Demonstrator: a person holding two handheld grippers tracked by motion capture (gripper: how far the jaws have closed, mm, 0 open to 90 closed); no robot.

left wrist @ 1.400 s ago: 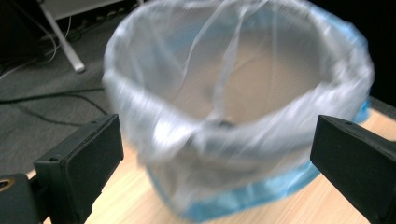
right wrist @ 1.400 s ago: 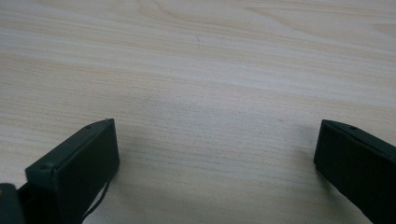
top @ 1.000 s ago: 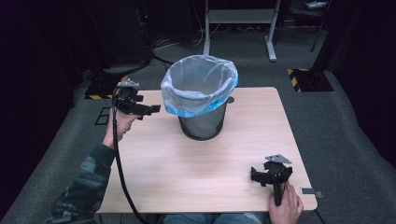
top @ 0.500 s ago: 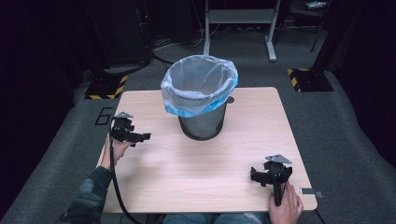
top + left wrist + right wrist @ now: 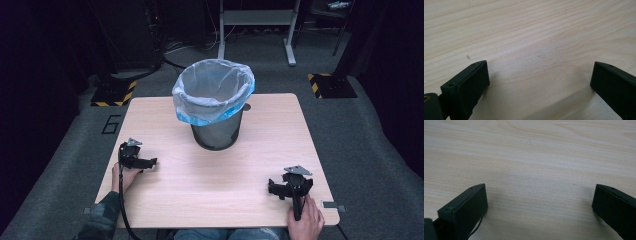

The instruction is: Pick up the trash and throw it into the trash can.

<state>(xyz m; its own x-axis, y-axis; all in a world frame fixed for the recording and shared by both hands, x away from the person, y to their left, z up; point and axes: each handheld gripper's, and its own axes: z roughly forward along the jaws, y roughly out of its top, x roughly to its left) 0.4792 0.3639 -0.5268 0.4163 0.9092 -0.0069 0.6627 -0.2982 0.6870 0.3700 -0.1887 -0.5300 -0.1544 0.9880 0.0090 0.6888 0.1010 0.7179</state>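
- Table (image 5: 165,200): light wood, bare apart from the items below.
- Waste bin (image 5: 216,132): stands upright at centre-rear, lined with a blue-edged bag (image 5: 212,92) folded over its rim; lining appears complete.
- Left gripper (image 5: 142,162): near the left edge, jaws wide apart, empty.
- Right gripper (image 5: 280,190): front right, jaws wide apart, empty. Nothing visibly left to do.

High view overhead, facing forward-down; both gripper views close above table (image 5: 210,175), shared light wood.
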